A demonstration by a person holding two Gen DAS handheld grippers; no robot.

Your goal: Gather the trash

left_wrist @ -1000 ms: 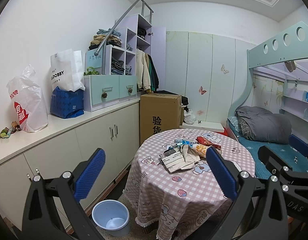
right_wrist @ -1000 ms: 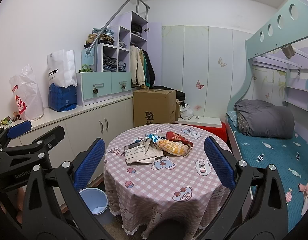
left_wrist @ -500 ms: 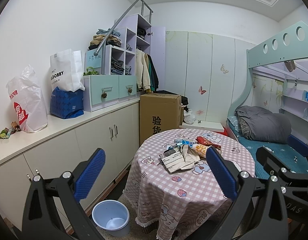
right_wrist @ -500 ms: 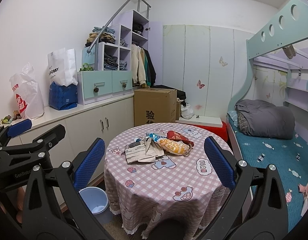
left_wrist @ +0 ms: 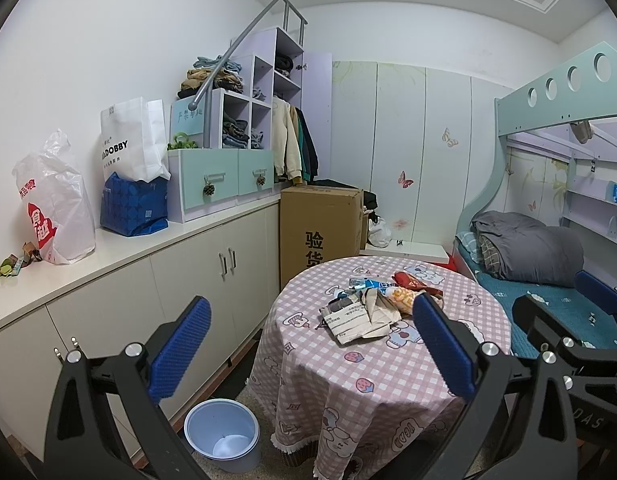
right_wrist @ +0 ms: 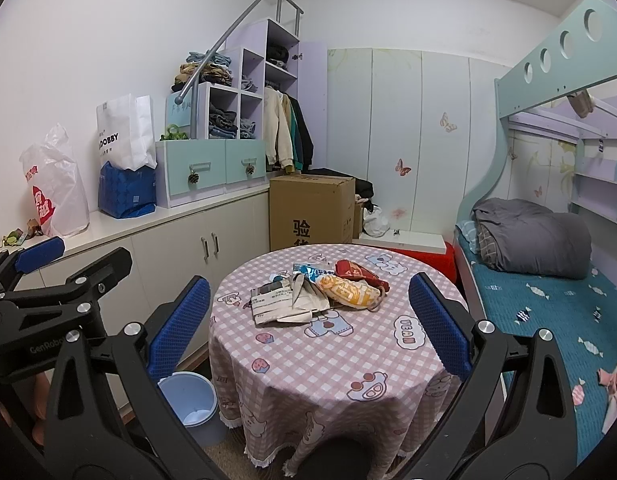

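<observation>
A heap of trash lies on a round table (left_wrist: pixel 388 376) (right_wrist: pixel 348 364) with a pink checked cloth: crumpled printed paper (left_wrist: pixel 358 316) (right_wrist: pixel 288 304), an orange snack bag (left_wrist: pixel 400 298) (right_wrist: pixel 350 290), a red wrapper (left_wrist: pixel 414 281) (right_wrist: pixel 354 270) and a blue-white wrapper (left_wrist: pixel 368 282) (right_wrist: pixel 312 270). A pale blue bin (left_wrist: pixel 222 434) (right_wrist: pixel 188 402) stands on the floor left of the table. My left gripper (left_wrist: pixel 308 354) and my right gripper (right_wrist: pixel 308 326) both hang open short of the table, holding nothing. Each shows at the edge of the other's view.
Low white cabinets (left_wrist: pixel 120 300) run along the left wall, carrying plastic and paper bags (left_wrist: pixel 54 204) and a shelf unit with clothes. A cardboard box (left_wrist: pixel 320 232) stands behind the table. A bunk bed (right_wrist: pixel 548 304) with a grey duvet fills the right side.
Both views have shifted only slightly; the right gripper has edged a little toward the table. Both grippers stay open and the trash has not moved.
</observation>
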